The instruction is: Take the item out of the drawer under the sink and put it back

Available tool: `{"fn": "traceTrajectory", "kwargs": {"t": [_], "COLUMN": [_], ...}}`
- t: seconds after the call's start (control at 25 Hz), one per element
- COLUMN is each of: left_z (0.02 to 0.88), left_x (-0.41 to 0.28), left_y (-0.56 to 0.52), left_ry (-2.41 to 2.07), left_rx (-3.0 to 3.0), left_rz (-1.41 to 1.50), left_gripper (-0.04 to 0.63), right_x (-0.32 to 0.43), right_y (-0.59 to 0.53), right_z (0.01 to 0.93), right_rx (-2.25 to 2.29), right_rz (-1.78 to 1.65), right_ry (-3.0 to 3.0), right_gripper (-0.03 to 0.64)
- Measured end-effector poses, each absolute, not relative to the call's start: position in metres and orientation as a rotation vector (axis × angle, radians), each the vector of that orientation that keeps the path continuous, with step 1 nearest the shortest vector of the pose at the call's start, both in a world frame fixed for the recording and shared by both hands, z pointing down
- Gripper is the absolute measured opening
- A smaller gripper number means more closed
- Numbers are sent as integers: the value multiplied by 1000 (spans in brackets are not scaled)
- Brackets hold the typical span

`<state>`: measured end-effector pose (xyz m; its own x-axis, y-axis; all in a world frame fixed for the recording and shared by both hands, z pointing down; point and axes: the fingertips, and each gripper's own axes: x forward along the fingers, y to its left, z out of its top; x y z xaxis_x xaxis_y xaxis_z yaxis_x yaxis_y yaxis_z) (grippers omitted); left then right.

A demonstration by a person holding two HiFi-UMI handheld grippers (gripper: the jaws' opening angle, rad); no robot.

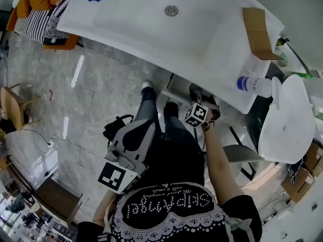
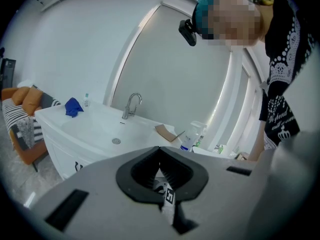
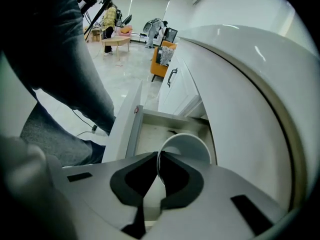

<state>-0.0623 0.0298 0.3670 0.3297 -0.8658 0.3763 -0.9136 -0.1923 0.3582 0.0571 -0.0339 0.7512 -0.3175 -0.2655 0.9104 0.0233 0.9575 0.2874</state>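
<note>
Our right gripper had its jaws pinched on the rim of the cup, held over the open drawer; we judged it light, stiff and slick, so that thin wall seemed the place to hold.

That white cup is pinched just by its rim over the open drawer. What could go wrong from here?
1. The right hand-held gripper grips the white cup only by its thin rim, so it could tilt or slip into the drawer.
2. The sink overhangs closely; lifting the cup might knock it against that edge.
</note>
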Motion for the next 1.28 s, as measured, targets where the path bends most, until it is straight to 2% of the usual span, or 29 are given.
{"fn": "traceTrajectory", "kwargs": {"t": [0.48, 1.28], "left_z": [361, 349], "left_x": [-55, -41], "left_y": [35, 31], "left_ry": [-1572, -1589], "left_rx": [2088, 2139], "left_rz": [86, -6], "left_gripper": [5, 5], "right_x": [58, 56], "right_y": [-25, -20], "right_z": [723, 663], "right_rx": [223, 368], "right_rz": [-294, -105], "right_ry": [-1925, -2102], "right_gripper": [26, 26]}}
